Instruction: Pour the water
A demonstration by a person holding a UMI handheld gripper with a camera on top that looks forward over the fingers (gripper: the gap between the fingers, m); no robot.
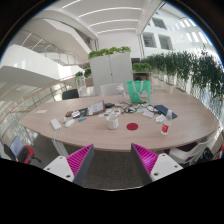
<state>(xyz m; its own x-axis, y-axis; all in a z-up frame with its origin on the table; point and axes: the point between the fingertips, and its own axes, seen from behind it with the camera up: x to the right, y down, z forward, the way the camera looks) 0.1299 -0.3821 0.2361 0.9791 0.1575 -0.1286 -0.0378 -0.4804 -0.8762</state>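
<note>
Gripper view, tongs (112, 160) spread and empty, cluttered table (120, 132) beyond, white cup (113, 120) upright.

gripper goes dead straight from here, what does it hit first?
Probably the near edge of the table; the open fingers hang short of it with nothing between them. The red cup lies farther along that line, though depth is unclear.
</note>
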